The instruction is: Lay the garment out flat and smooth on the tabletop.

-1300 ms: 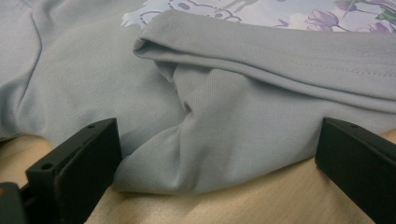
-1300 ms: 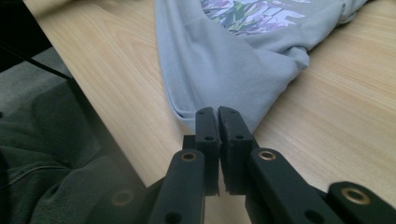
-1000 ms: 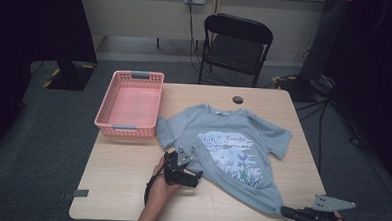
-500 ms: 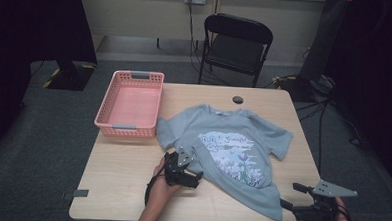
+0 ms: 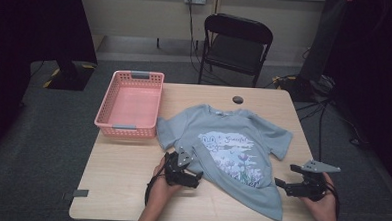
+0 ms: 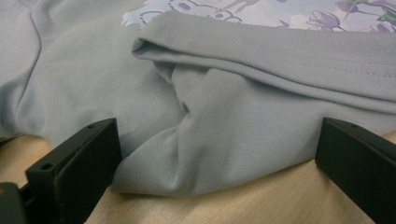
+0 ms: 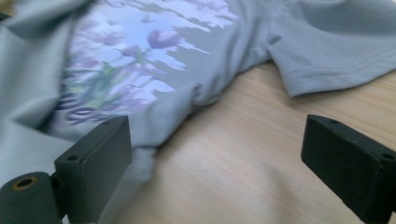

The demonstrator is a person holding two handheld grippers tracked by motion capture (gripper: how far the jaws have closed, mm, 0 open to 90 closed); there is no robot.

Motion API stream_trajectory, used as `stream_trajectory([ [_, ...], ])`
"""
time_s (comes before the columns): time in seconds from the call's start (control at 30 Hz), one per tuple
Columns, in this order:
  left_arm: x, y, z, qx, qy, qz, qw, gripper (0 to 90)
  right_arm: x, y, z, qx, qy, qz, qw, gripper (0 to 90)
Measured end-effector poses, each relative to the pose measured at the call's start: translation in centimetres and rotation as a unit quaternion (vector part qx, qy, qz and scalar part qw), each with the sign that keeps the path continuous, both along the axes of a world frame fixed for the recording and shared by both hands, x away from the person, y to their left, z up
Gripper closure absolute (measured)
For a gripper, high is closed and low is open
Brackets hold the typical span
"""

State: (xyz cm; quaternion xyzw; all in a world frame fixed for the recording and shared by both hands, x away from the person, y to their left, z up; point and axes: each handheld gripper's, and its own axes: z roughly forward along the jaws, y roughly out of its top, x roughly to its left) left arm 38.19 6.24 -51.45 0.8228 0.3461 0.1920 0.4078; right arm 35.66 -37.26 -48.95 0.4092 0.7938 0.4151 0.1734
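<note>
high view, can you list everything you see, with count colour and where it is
t-shirt: one, grey-blue with a flower print, spread on the table, one side folded over
basket: one, pink with grey handles, at the table's left edge, beside the shirt's sleeve
small round thing: one, dark, near the table's far edge
table: one, light wood
chair: one, black, folding, behind the table
tape strip: one, grey, at the table's near left corner
left gripper: one, black, jaws open at the shirt's folded edge
right gripper: one, black, jaws just opened, beside the shirt's lower corner, nothing held
hands: two, one on each gripper
</note>
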Motion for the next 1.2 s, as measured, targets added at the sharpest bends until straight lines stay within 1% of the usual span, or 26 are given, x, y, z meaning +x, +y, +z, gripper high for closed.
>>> stream_trajectory([
  [0.03,0.0,0.0,0.0,0.0,0.0,0.0,1.0,0.0,0.4,0.0,-0.2,0.001,0.004,-0.001,1.0,7.1],
  [0.1,0.0,0.0,0.0,-0.001,0.001,0.0,1.0,0.0,1.0,0.1,-0.5,-0.013,0.008,-0.007,0.9999,6.5],
  [0.17,0.0,0.0,0.0,-0.001,0.001,0.0,1.0,0.0,1.6,0.2,-0.7,-0.014,0.014,-0.006,0.9998,6.5],
  [0.27,0.0,0.0,0.0,-0.001,0.001,0.0,1.0,0.0,2.2,0.3,-0.9,-0.02,0.018,-0.01,0.9996,6.5],
  [0.43,0.1,0.0,0.0,-0.001,0.001,-0.001,1.0,0.0,2.8,0.3,-1.2,-0.031,0.025,-0.014,0.9991,6.6],
  [0.47,0.1,0.0,0.0,-0.001,0.001,-0.001,1.0,0.0,2.7,0.3,-1.2,-0.033,0.022,-0.015,0.9991,6.7],
  [0.5,0.1,0.0,0.0,-0.001,0.001,-0.001,1.0,0.0,2.8,0.3,-1.3,-0.039,0.023,-0.014,0.9989,6.9],
  [0.53,0.1,0.0,0.0,0.0,0.002,-0.002,1.0,0.0,2.8,0.4,-1.4,-0.05,0.03,-0.013,0.9982,6.6],
  [0.57,0.1,0.0,0.0,-0.001,0.001,-0.002,1.0,0.0,2.8,0.5,-1.4,-0.062,0.025,-0.014,0.9976,6.5],
  [0.6,0.1,0.0,0.0,-0.001,0.001,-0.002,1.0,0.0,2.7,0.6,-1.4,-0.065,0.024,-0.015,0.9975,6.5],
  [1.2,0.1,0.0,0.0,0.0,0.001,-0.003,1.0,0.0,2.7,0.5,-1.4,-0.063,0.025,-0.024,0.9974,6.3],
])
